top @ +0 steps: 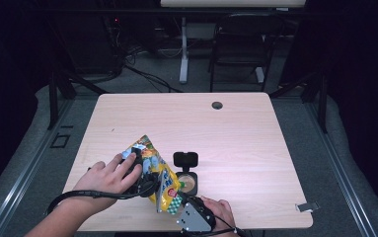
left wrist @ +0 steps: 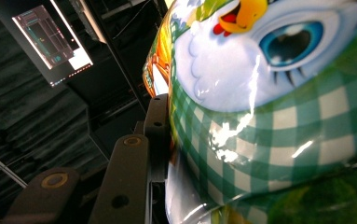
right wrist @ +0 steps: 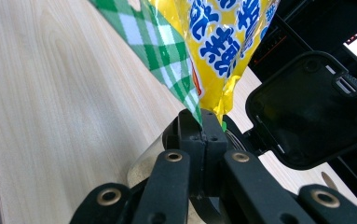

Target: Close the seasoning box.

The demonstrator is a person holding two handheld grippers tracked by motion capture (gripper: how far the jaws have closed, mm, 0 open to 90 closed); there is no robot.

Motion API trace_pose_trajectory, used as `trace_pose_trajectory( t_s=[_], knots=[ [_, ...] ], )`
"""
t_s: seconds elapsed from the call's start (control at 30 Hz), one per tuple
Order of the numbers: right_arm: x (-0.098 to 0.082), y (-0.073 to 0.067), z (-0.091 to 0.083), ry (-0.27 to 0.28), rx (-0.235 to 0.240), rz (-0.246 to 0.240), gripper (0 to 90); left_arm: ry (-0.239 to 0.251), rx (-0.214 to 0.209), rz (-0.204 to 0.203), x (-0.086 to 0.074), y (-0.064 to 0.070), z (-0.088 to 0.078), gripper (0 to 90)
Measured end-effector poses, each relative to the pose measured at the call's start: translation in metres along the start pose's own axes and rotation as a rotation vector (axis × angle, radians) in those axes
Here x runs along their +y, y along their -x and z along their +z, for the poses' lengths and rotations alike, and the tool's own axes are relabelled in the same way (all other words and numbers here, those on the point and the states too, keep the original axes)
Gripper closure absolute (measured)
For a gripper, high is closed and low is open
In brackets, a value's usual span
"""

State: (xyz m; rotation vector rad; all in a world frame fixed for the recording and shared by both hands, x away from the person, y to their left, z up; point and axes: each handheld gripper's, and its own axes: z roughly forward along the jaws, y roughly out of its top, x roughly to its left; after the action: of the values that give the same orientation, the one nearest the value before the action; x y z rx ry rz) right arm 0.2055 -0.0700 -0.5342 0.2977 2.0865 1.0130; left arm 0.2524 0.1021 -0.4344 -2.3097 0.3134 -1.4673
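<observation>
A yellow and green snack bag (top: pixel 158 174) hangs tilted over the front of the wooden table (top: pixel 236 138). My left gripper (top: pixel 146 172) is shut on the bag's upper body. In the left gripper view one black finger (left wrist: pixel 158 122) presses against the glossy checked bag (left wrist: pixel 278 121), and the other jaw is hidden behind it. My right gripper (top: pixel 179 200) is shut on the bag's lower corner (right wrist: pixel 203 109), with its jaws meeting at the foil seam (right wrist: pixel 202 122). Just behind it sits a round clear container (top: pixel 189 183) with brownish contents and an open black flip lid (top: pixel 185 159), which also appears at the right (right wrist: pixel 313 109).
A cable hole (top: pixel 217 105) marks the table's far middle. A small metal clip (top: pixel 307 207) lies at the front right corner. Beyond the table are a dark chair (top: pixel 241 47) and a white desk leg (top: pixel 183 49). A lit screen (left wrist: pixel 50 42) hangs overhead.
</observation>
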Motion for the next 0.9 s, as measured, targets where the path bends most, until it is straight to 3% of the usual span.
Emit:
trace_pose_trajectory(
  t_s=[0.9],
  knots=[
    [0.0004,-0.0003,0.0002,0.010,-0.005,0.005,90.0,-0.001,0.001,0.005,0.0008,-0.0035,-0.0006,69.0]
  ],
)
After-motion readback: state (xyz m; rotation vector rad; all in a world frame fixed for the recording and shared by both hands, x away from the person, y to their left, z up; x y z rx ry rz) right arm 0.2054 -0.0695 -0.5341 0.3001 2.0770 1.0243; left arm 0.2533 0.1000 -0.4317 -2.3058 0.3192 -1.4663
